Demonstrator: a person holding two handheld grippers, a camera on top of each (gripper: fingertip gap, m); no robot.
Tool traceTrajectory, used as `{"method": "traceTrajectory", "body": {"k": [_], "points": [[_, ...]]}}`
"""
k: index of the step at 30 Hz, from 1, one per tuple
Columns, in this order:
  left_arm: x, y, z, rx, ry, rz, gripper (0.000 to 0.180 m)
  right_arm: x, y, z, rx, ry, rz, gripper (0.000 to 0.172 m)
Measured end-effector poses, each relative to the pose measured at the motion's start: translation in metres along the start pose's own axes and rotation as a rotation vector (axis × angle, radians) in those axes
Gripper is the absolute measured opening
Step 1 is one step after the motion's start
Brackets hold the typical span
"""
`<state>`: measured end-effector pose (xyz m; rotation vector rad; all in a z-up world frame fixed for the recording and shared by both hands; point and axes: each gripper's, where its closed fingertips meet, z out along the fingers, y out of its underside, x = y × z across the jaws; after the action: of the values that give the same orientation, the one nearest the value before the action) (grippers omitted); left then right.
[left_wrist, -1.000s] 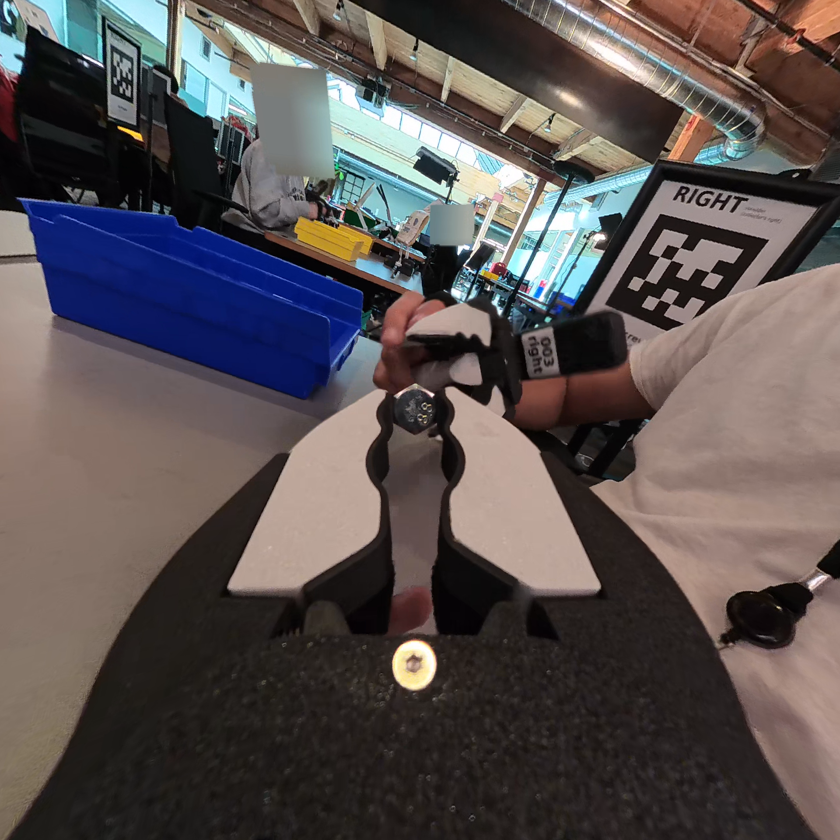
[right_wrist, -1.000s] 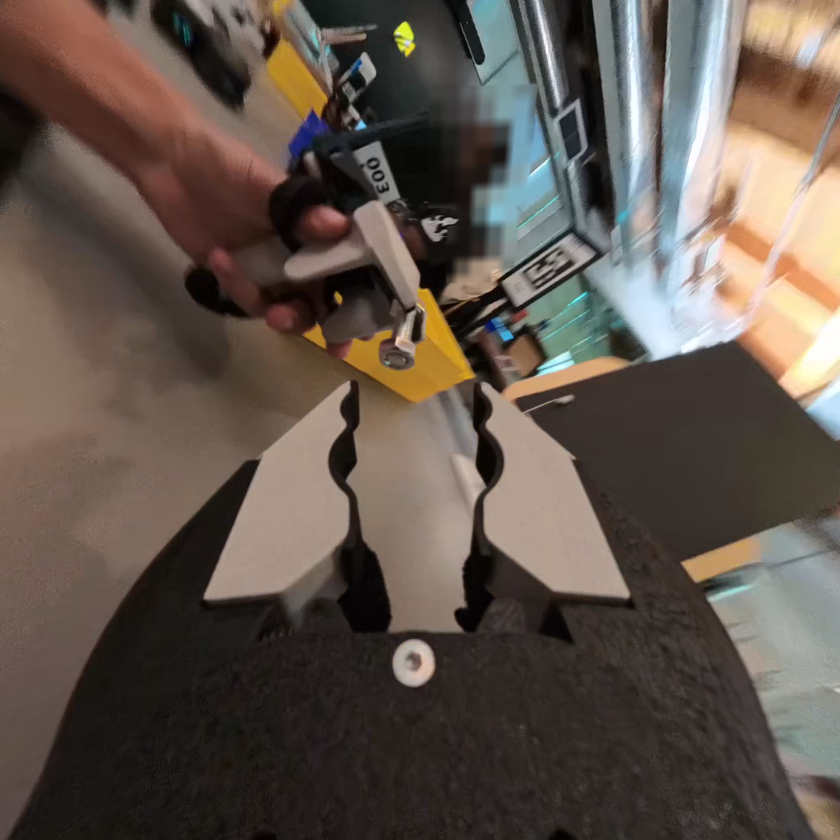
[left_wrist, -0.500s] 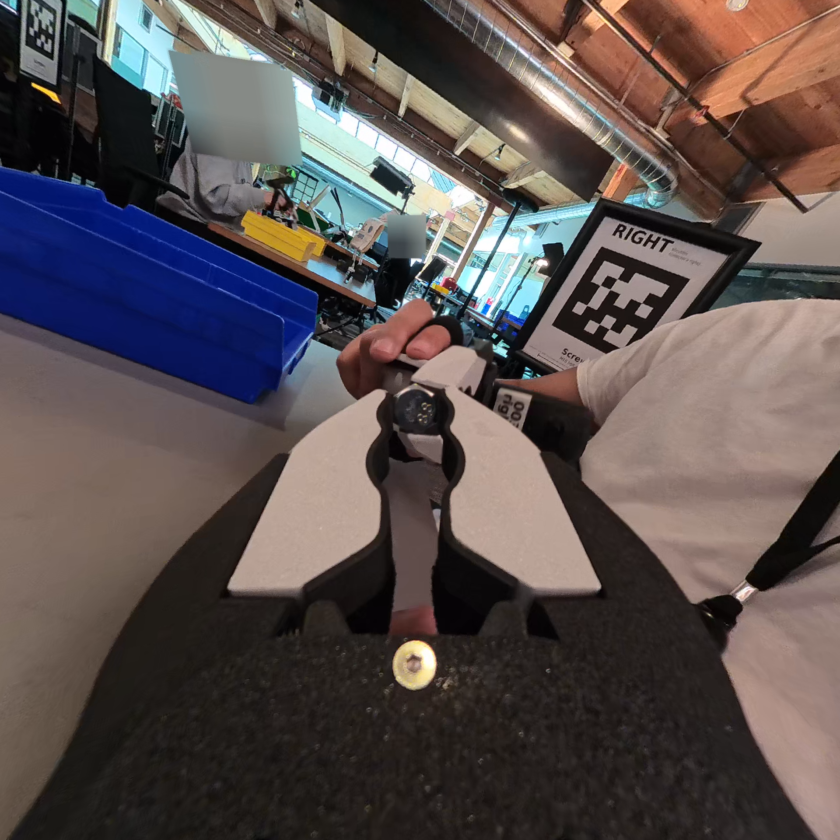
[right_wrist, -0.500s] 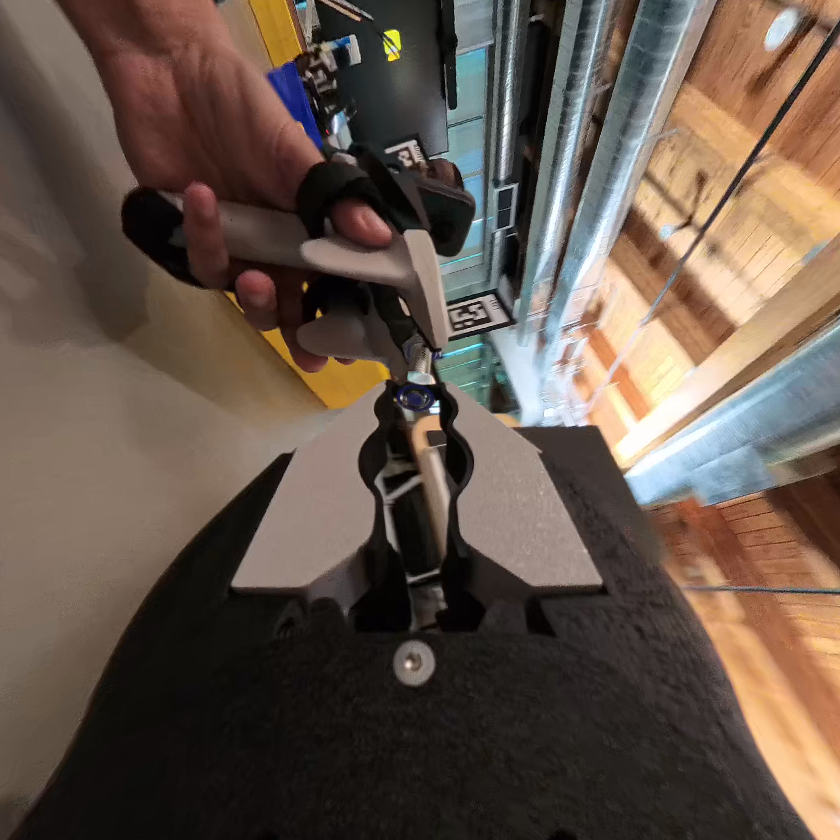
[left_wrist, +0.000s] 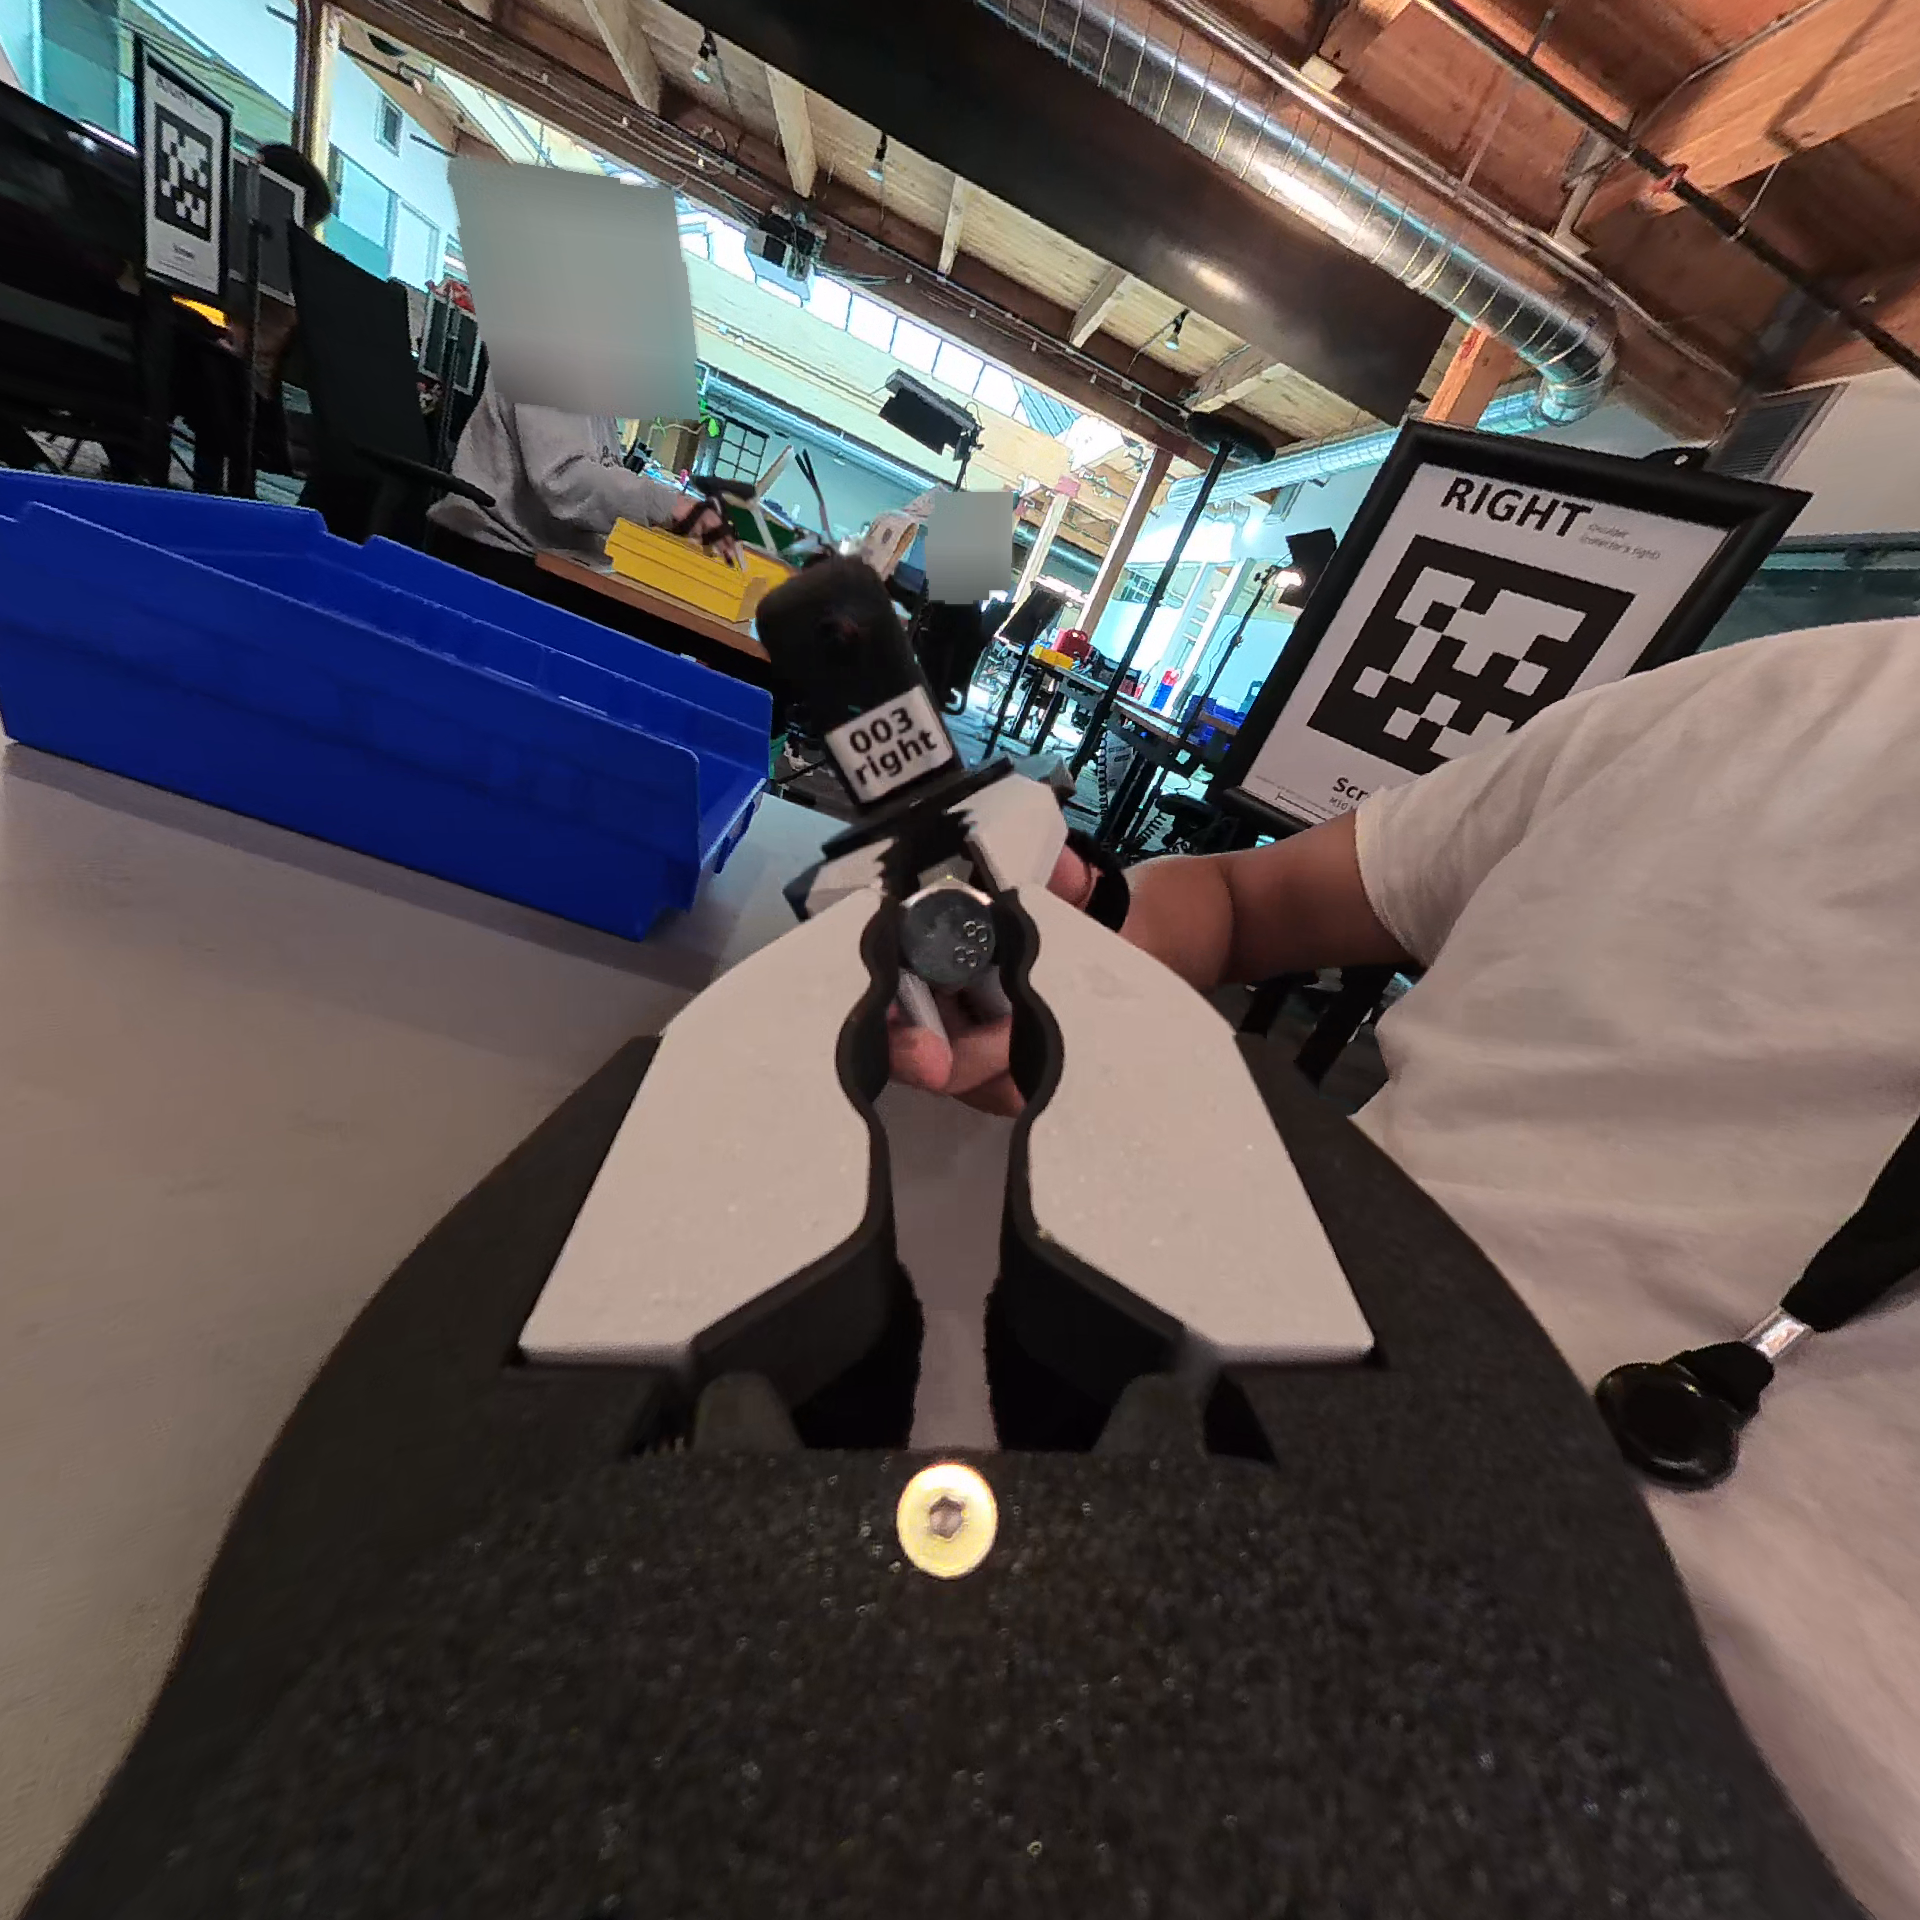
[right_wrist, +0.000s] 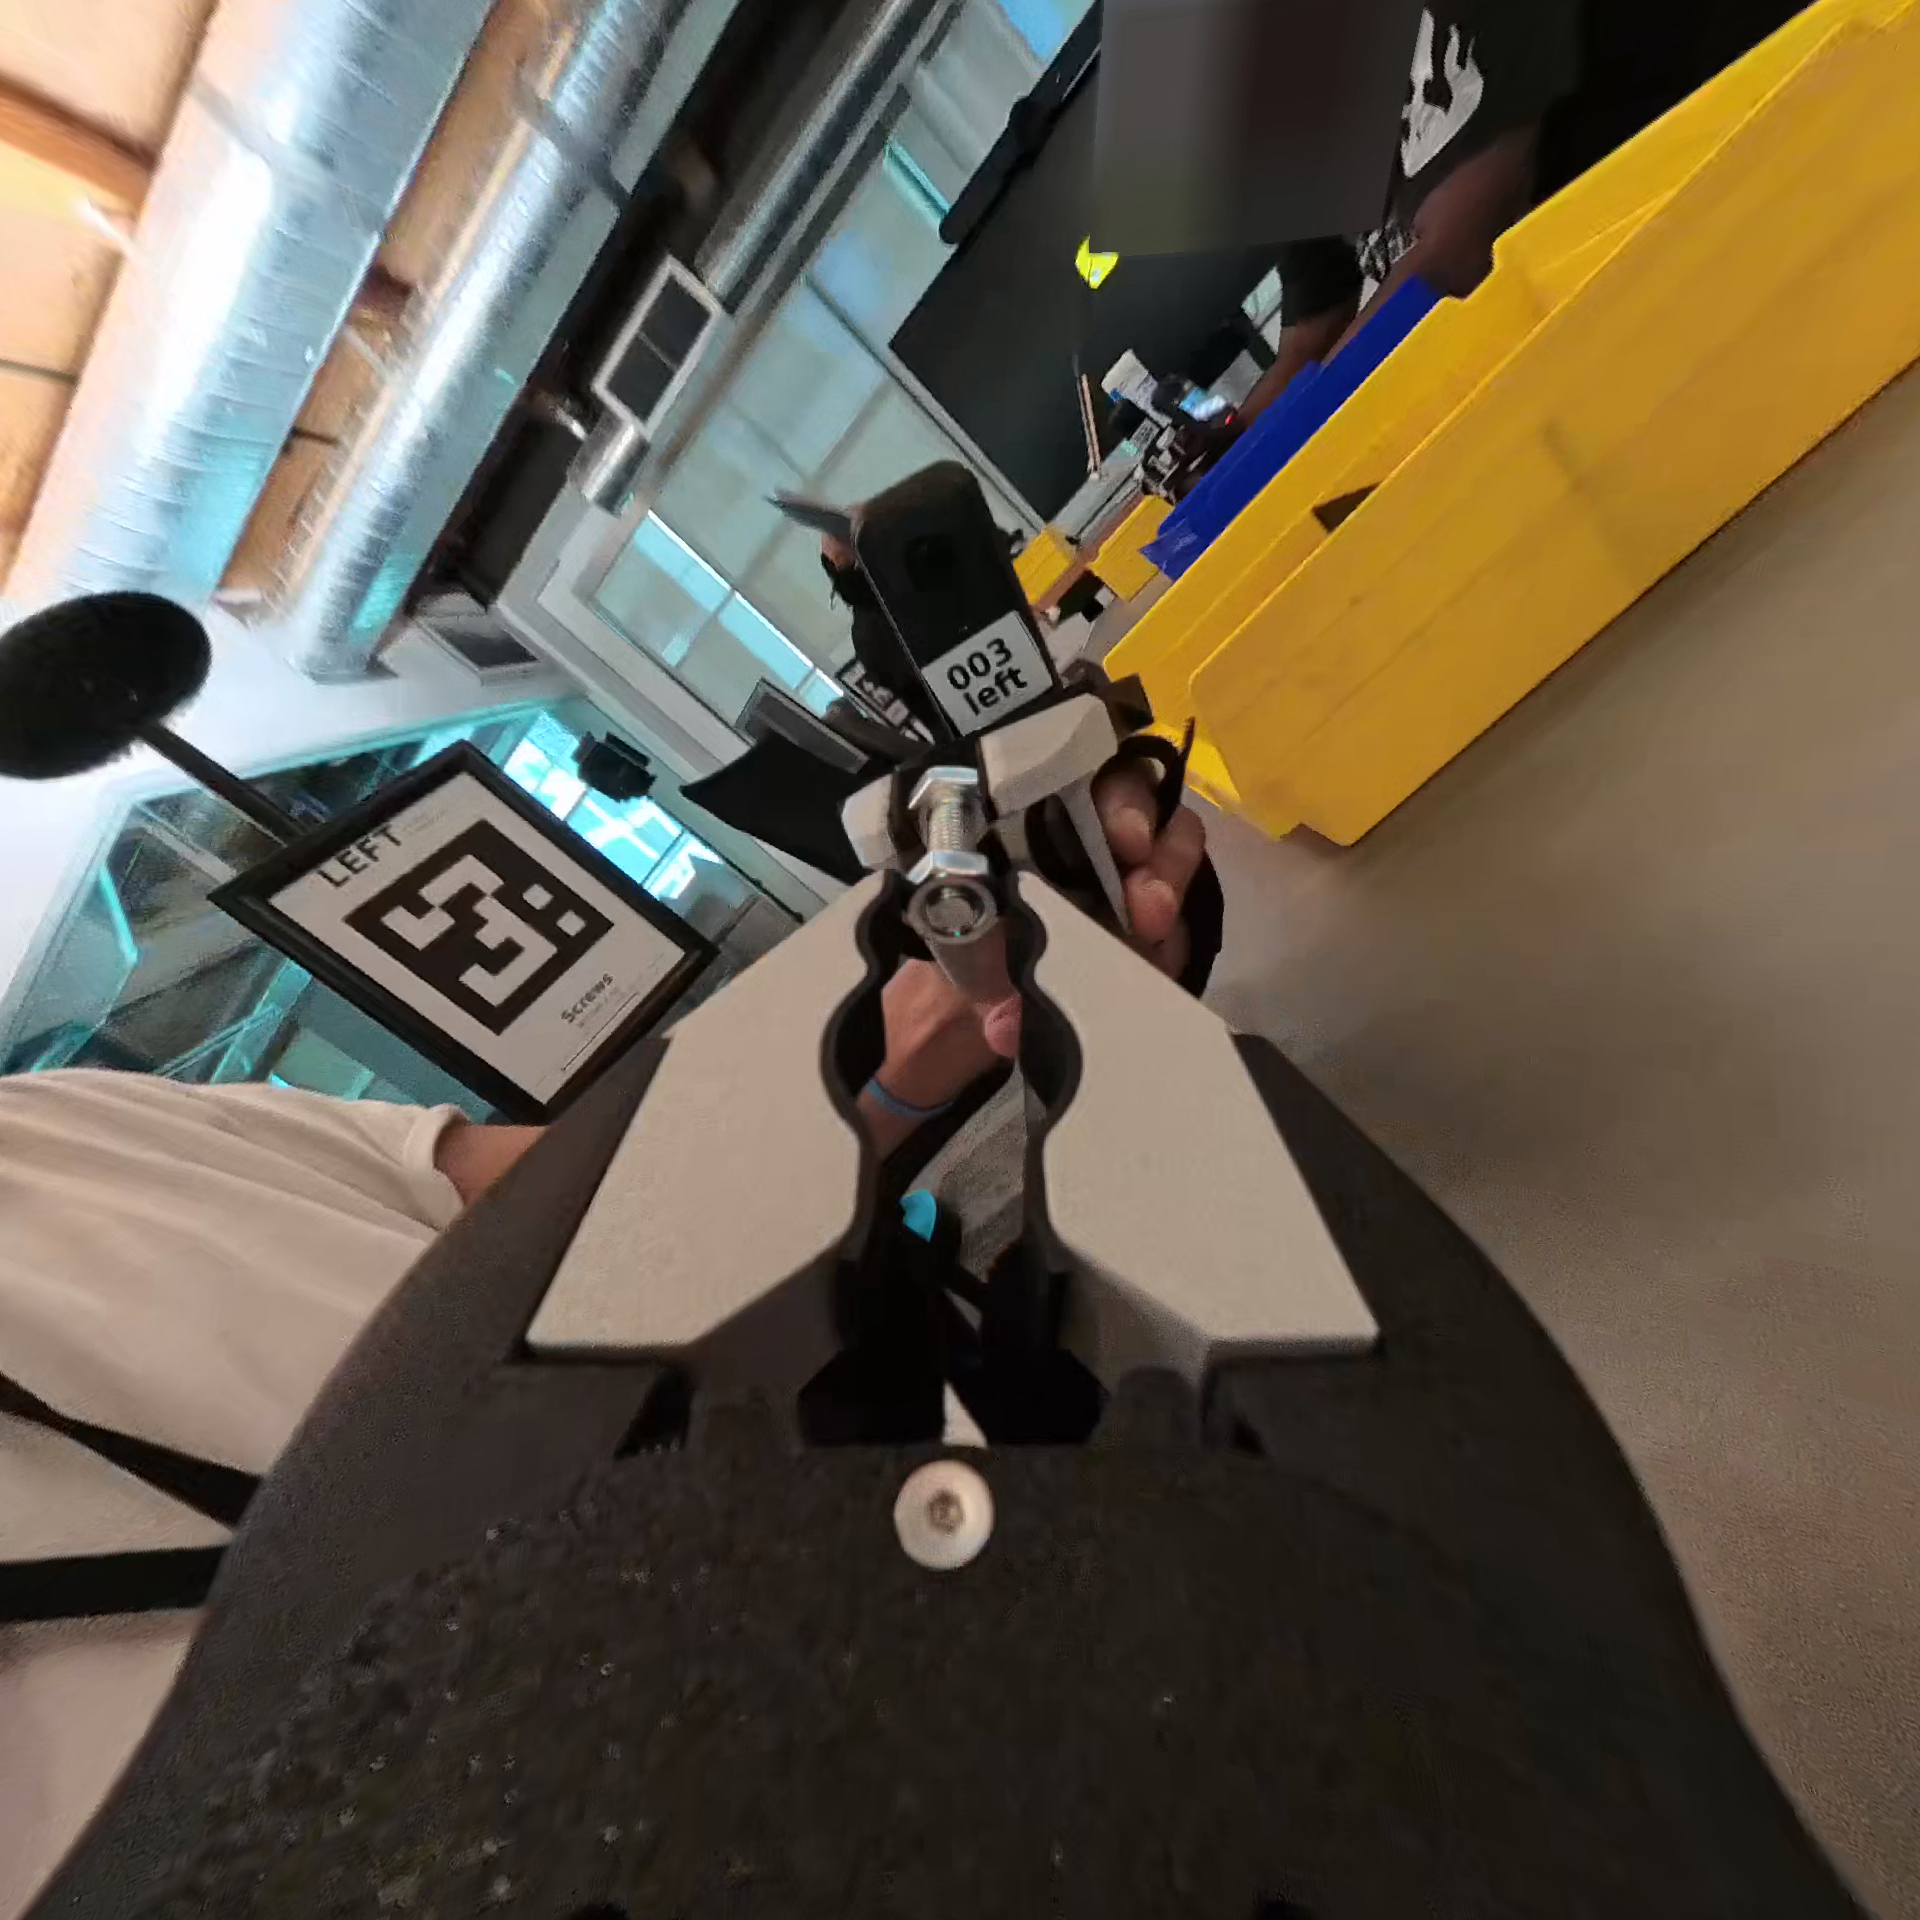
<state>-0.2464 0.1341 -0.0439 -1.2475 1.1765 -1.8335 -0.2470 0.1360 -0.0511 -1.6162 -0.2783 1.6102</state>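
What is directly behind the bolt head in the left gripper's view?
Behind the bolt head, held between the left gripper fingertips, are the right gripper and the hand holding it. The head covers the bolt's shaft and whatever is on it.

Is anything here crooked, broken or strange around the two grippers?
Nothing stands out. The left gripper clamps the head of a silver bolt, and the right gripper clamps the nut on its thread. The blue bin and the yellow bin look intact.
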Motion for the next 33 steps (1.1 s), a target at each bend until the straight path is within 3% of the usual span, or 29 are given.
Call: {"method": "traceTrajectory", "body": {"k": [1, 4, 7, 9, 13, 17, 19, 23, 26, 29, 33], "points": [[0.0, -0.001, 0.0, 0.008, 0.004, -0.011, 0.018, 0.0, 0.002, 0.0, -0.004, 0.018, -0.036, 0.021], [-0.001, -0.004, -0.003, 0.029, -0.001, -0.025, 0.018, 0.007, 0.014, 0.0, -0.109, 0.15, -0.333, 0.057], [-0.003, -0.009, -0.008, 0.053, -0.006, -0.043, 0.018, 0.005, 0.019, -0.004, -0.182, 0.254, -0.79, 0.062], [-0.005, -0.011, -0.01, 0.066, -0.01, -0.064, 0.017, 0.013, 0.019, -0.01, -0.259, 0.417, -1.184, 0.062], [-0.008, -0.005, -0.007, 0.033, -0.002, -0.123, 0.017, 0.004, 0.01, -0.013, -0.253, 0.624, -1.916, 0.06], [-0.003, -0.004, -0.003, 0.034, 0.036, -0.16, 0.017, 0.009, 0.012, -0.007, -0.29, 0.687, -2.147, 0.059], [-0.002, -0.001, -0.001, 0.022, 0.049, -0.173, 0.017, 0.009, 0.006, -0.003, -0.273, 0.727, -2.252, 0.05], [0.001, 0.004, 0.002, -0.003, 0.065, -0.181, 0.017, 0.001, -0.001, 0.0, -0.202, 0.732, -2.262, 0.018], [0.003, 0.004, 0.004, -0.008, 0.07, -0.171, 0.017, 0.0, -0.003, -0.001, -0.199, 0.707, -2.197, 0.017], [0.004, 0.003, 0.004, -0.011, 0.071, -0.152, 0.017, -0.001, -0.002, 0.0, -0.202, 0.562, -1.786, 0.017], [0.006, -0.001, 0.002, 0.005, 0.055, -0.1, 0.017, -0.003, -0.003, 0.004, -0.145, 0.289, -0.989, 0.017]]}}
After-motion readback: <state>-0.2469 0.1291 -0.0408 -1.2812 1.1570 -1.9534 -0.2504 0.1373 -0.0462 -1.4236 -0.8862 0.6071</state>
